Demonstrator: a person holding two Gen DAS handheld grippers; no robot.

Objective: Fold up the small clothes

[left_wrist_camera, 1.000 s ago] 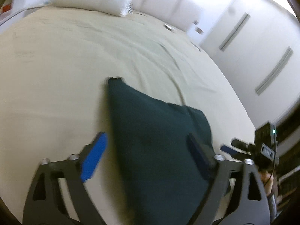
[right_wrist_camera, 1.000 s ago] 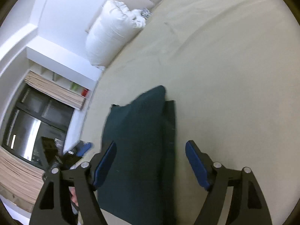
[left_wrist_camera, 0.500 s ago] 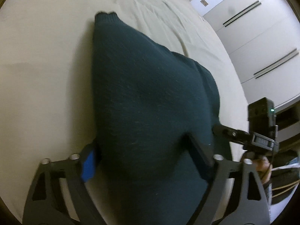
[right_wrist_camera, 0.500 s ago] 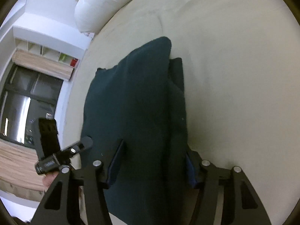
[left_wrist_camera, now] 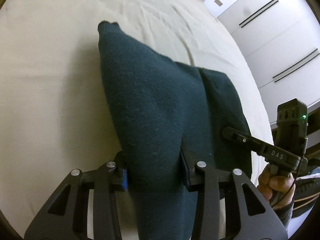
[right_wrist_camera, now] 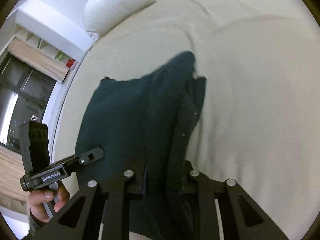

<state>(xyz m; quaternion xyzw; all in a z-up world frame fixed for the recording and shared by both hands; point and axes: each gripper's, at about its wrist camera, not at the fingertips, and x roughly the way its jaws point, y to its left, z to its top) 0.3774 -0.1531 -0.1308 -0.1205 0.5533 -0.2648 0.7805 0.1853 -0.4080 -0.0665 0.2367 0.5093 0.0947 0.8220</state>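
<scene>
Left gripper: clamped on the near edge of the sweater; the knit bulges up between its two fingers, the blue pad of the left finger pressed into the fabric. In the right wrist view the same tool comes in from the lower left, its finger reaching onto the sweater's left part.
Right gripper: closed on a thick bunch of the sweater's near right edge, cloth filling the gap between the fingers. In the left wrist view it shows at the right, its black finger lying against the sweater's right side.
Sweater: dark teal knit, lying on the bed and lifted at its near edge by both grippers. Its far left corner comes to a small point with a ribbed edge. A fold line runs lengthwise near its right side, with layers stacked there; in the right wrist view those layers show as a dark ridge.
Bed: beige sheet, lightly creased beyond the sweater.
Pillow: white, at the far end of the bed, well apart from the sweater.
Hands: the right hand grips its tool's handle at the right edge; the left hand does likewise at the lower left.
Wardrobe: white doors with dark bar handles, beyond the bed's right side.
Window: dark, with a shelf above, left of the bed.
</scene>
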